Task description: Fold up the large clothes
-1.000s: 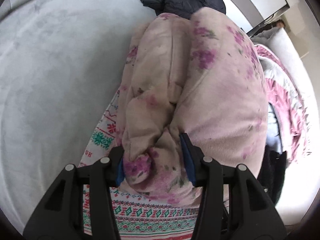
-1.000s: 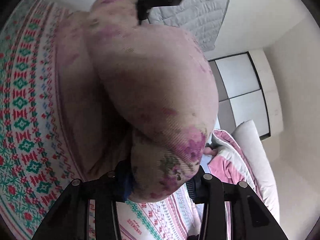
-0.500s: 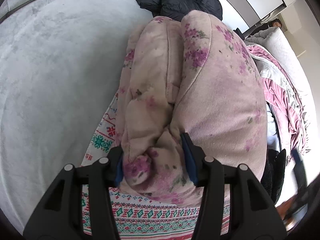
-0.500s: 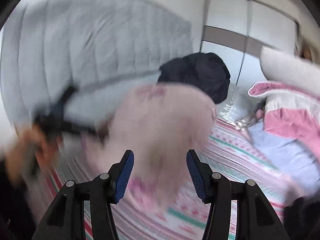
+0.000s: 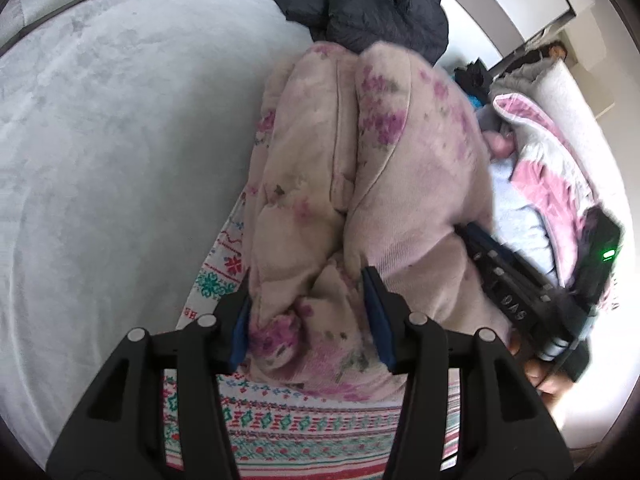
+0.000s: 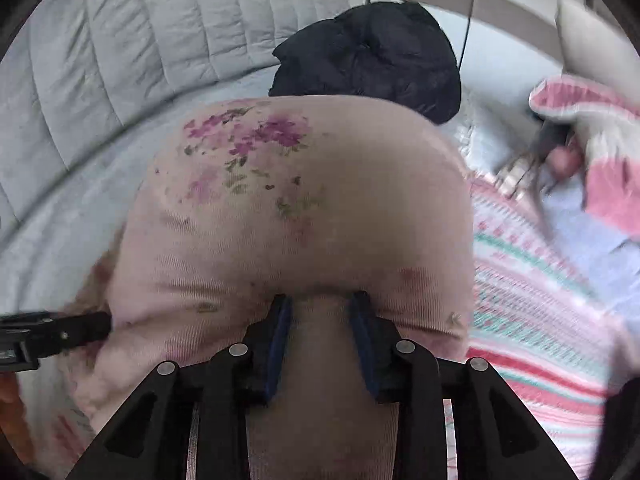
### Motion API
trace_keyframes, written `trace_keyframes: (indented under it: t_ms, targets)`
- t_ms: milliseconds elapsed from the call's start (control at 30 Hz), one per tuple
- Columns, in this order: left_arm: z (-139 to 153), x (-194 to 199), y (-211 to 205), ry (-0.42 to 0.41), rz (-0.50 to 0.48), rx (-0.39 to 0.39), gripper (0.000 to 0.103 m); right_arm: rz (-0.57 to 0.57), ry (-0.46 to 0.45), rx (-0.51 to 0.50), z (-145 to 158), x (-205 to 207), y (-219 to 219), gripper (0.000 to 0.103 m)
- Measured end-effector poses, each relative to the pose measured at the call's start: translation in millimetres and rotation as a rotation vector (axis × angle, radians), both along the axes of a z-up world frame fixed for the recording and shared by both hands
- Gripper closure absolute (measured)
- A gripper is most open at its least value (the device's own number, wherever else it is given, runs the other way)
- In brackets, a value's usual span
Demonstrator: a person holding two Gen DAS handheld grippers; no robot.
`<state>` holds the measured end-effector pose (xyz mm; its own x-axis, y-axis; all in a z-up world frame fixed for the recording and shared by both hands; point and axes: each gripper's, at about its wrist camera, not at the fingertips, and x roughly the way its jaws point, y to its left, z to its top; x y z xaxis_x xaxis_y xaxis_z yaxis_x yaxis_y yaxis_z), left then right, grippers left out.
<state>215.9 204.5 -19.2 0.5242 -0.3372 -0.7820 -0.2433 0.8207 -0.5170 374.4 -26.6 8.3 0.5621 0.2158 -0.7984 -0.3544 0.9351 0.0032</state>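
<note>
A thick pink floral garment (image 5: 400,200), folded into a long puffy bundle, lies on the bed. My left gripper (image 5: 308,312) is shut on its bunched near end, and fabric fills the gap between the blue pads. In the right wrist view the garment (image 6: 300,208) bulges high in front of my right gripper (image 6: 320,320). Its jaws are closing, and a fold of the pink cloth is pinched between them. The left wrist view shows the right gripper (image 5: 468,232) pushed into the bundle's right side. The left gripper (image 6: 60,336) shows at the left edge of the right wrist view.
A black puffer jacket (image 5: 360,0) lies beyond the bundle. Under it is a patterned red, green and white blanket (image 5: 300,428) on a pale grey bed cover (image 5: 100,140). A pink and white quilt (image 5: 552,168) lies at the right. A quilted grey headboard (image 6: 120,40) stands behind.
My right gripper let go of the garment's floral end, swung round and up, and now pinches the bundle's side. The left gripper kept its hold and stayed put.
</note>
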Motion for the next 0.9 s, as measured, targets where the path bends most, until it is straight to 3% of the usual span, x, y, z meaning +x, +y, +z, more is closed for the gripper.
trace_keyframes:
  t_ms: [67, 200, 300, 433, 567, 700, 800, 900]
  targets:
    - [14.3, -3.4, 5.3, -0.033, 0.03, -0.011, 0.051, 0.013, 0.008, 0.003, -1.0, -0.6, -1.1, 0.069]
    - [52.8, -3.7, -1.1, -0.156, 0.04, 0.052, 0.051, 0.007, -0.02, -0.018, -2.9, -8.3, 7.7, 0.069]
    - [67.1, 26.8, -21.8, -0.18, -0.037, 0.066, 0.051, 0.002, -0.033, -0.002, -1.4, -11.7, 8.4, 0.069]
    - [66.6, 86.3, -41.8, -0.164, -0.053, 0.073, 0.051, 0.007, -0.044, 0.035, 5.7, -14.4, 4.3, 0.069]
    - [60.0, 146.4, -66.1, -0.095, -0.069, 0.27, 0.051, 0.103, -0.073, 0.038, 36.6, -16.8, -2.3, 0.065]
    - [42.2, 162.9, -64.0, -0.061, -0.061, 0.315, 0.05, 0.055, -0.078, 0.245, 70.8, 18.0, -36.5, 0.057]
    - [24.5, 158.0, -61.7, -0.091, -0.041, 0.344, 0.044, -0.028, 0.001, 0.242, 65.0, 72.3, -37.0, 0.055]
    - [10.1, 156.5, -54.8, -0.099, -0.015, 0.332, 0.036, -0.063, 0.139, 0.189, 28.3, 116.4, -14.6, 0.055]
